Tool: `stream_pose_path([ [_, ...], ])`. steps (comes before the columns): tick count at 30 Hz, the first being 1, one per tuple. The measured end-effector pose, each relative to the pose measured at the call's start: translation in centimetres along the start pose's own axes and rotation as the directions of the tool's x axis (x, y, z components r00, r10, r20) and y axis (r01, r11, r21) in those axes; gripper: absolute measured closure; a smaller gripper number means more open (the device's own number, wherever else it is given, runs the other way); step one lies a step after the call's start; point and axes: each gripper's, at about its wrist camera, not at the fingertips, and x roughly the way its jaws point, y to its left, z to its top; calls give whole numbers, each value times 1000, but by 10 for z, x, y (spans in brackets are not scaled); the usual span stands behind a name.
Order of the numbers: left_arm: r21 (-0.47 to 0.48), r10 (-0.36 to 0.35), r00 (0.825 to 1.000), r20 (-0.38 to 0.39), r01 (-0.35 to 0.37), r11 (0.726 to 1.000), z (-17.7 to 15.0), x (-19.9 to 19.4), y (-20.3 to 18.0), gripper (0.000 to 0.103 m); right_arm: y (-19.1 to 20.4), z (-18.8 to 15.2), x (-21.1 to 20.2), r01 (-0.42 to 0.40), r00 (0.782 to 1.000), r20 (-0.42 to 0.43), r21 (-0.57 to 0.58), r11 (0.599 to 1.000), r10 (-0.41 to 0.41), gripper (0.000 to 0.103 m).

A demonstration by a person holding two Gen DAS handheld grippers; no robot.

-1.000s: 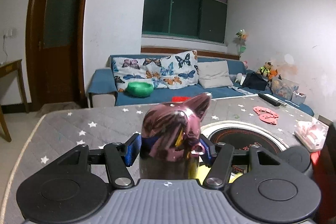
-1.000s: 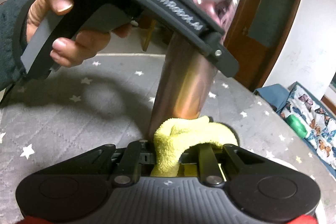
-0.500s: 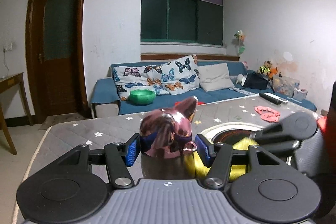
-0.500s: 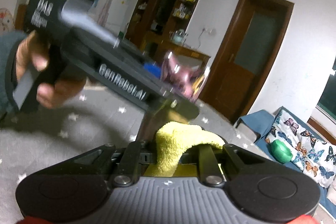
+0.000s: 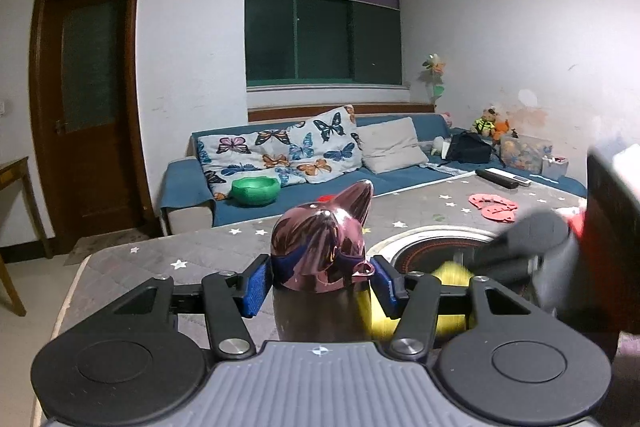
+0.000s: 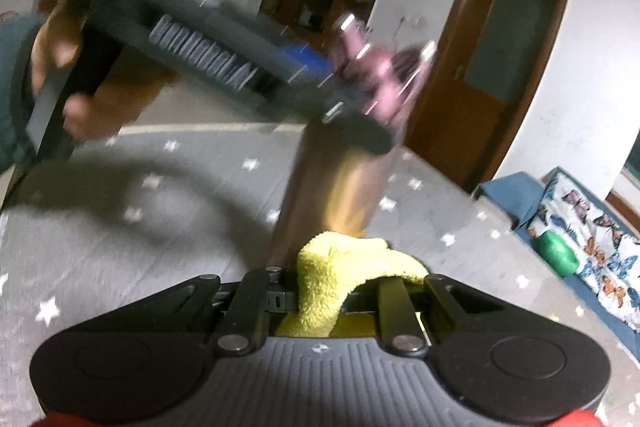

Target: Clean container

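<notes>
A shiny pink metal bottle (image 5: 320,247) with an animal-shaped lid is the container. My left gripper (image 5: 322,281) is shut on its neck, blue pads on both sides, and holds it upright. In the right wrist view the bottle (image 6: 332,187) stands just ahead, blurred, with the left gripper (image 6: 224,59) across its top. My right gripper (image 6: 340,291) is shut on a yellow cloth (image 6: 340,267), which presses against the bottle's lower side. The cloth also shows in the left wrist view (image 5: 452,275) to the right of the bottle.
A grey star-patterned table cover (image 5: 168,259) lies below. A round dark inset (image 5: 432,251) sits in the table on the right, with pink items (image 5: 492,205) and a remote (image 5: 504,177) beyond. A blue sofa (image 5: 400,175) with a green bowl (image 5: 256,189) stands behind.
The left gripper lifted and tilted the bottle, then settled it upright. The right gripper with the cloth has slid along the bottle's side; it is moving fast and blurred now.
</notes>
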Motion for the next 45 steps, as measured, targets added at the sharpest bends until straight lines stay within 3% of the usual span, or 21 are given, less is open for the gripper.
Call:
stream_pose_path([
  [4, 8, -6, 1000, -4, 6, 1000, 1, -2, 3, 46, -15, 22, -18, 57, 996, 78, -45, 997, -54, 89],
  [8, -4, -15, 1000, 5, 15, 1000, 0, -4, 4, 46, -19, 35, -20, 111, 990, 103, -121, 986, -99, 89],
  [14, -4, -13, 1000, 7, 13, 1000, -1, -4, 2, 46, -13, 24, -5, 122, 992, 56, -212, 970, -113, 89],
  [22, -22, 0, 1000, 12, 0, 1000, -2, -6, 3, 46, 41, -5, 17, 156, 985, 11, -493, 856, -173, 89],
  [24, -25, 5, 1000, 12, -4, 1000, -2, -6, 4, 46, 48, -9, 19, 138, 987, -4, -495, 858, -161, 89],
  [32, -31, -2, 1000, 21, 3, 1000, -3, -8, 3, 46, 35, -3, 1, -27, 999, -50, -238, 971, 15, 89],
  [35, -36, -3, 1000, 21, 4, 999, -4, -8, 5, 46, -1, 4, -9, -83, 997, -4, 32, 996, 83, 89],
  [37, -37, -1, 1000, 24, 2, 999, -4, -9, 6, 46, -23, 6, -14, -113, 994, 34, 173, 978, 108, 89],
  [40, -42, -7, 1000, 27, 8, 999, -6, -9, 7, 46, -43, 7, -23, -170, 984, 107, 290, 942, 144, 89],
  [45, -33, -6, 1000, 25, 7, 999, -5, -6, 5, 46, -77, 9, -38, -275, 955, 236, 464, 842, 181, 89],
])
